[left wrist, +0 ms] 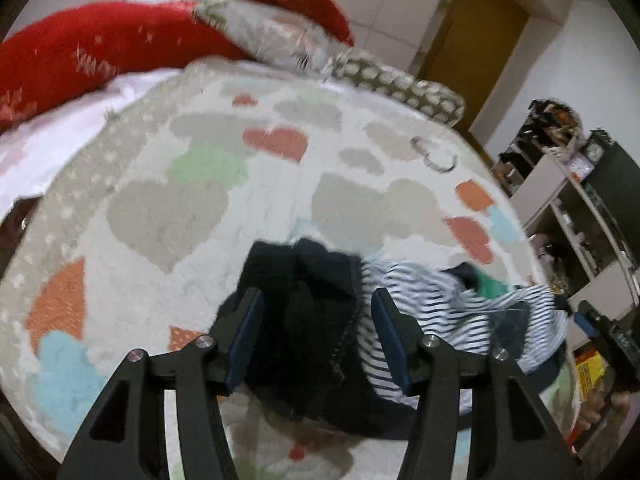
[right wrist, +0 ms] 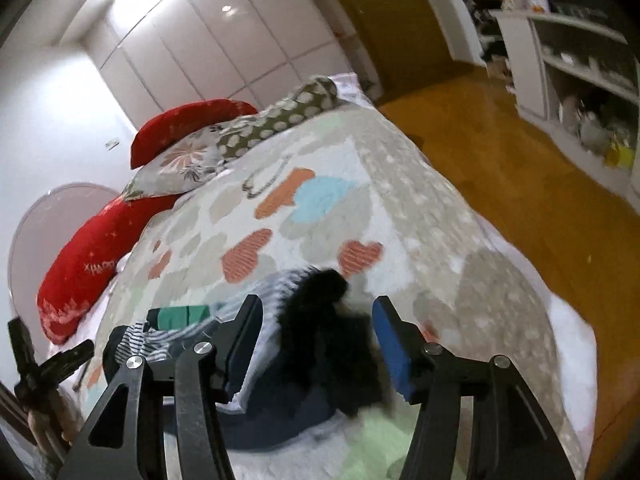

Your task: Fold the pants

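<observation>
Left gripper [left wrist: 316,336] and right gripper [right wrist: 318,338], both spread wide, nothing gripped.
Crumpled dark navy pants [left wrist: 308,320] are seen at lower centre on the heart-patterned bedspread [left wrist: 168,208], beside striped clothing [left wrist: 440,308].

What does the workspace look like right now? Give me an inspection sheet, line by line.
Surface: bed with a heart-patterned blanket, fairly flat.
Job's things: dark pants lying crumpled at the near edge, not folded.
Clutter: striped garment with a green piece, bunched against the pants; red pillows and a dotted pillow at the far end.
Grippers: left gripper open over the pants; right gripper open over the same pile; neither holds cloth.
Cables: nothing seen.
Surroundings: white wardrobe, wooden floor, crowded shelving unit, a door.
</observation>
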